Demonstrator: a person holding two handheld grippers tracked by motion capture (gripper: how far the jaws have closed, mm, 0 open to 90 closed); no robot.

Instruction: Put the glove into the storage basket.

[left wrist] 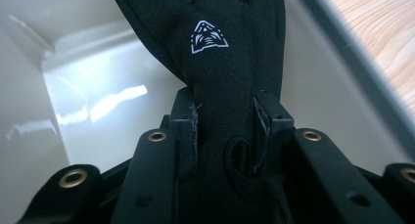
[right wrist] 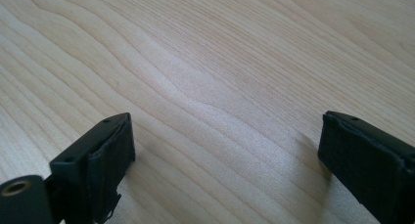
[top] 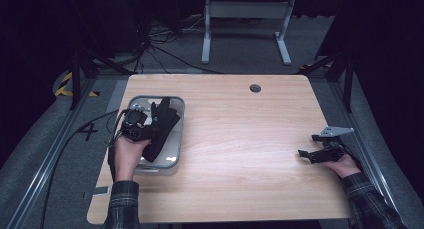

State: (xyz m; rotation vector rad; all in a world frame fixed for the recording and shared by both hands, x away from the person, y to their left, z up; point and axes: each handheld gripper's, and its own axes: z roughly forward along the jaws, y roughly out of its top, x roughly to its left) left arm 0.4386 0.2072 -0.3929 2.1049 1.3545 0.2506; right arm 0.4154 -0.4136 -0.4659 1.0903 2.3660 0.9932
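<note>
One glove, one bin, two grippers.

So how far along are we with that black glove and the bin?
Done: the left gripper is shut on the black glove, which it holds over the clear bin at the table's left side. In hand: the glove hangs partly inside the bin, not released. Whether it is going in or coming out, I cannot tell. Left: letting go or lifting it clear. The right gripper is open and empty, low over the bare wooden table.

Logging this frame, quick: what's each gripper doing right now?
Left gripper: shut on the black glove, over the bin.
Right gripper: open, holding nothing, over the table.
</note>
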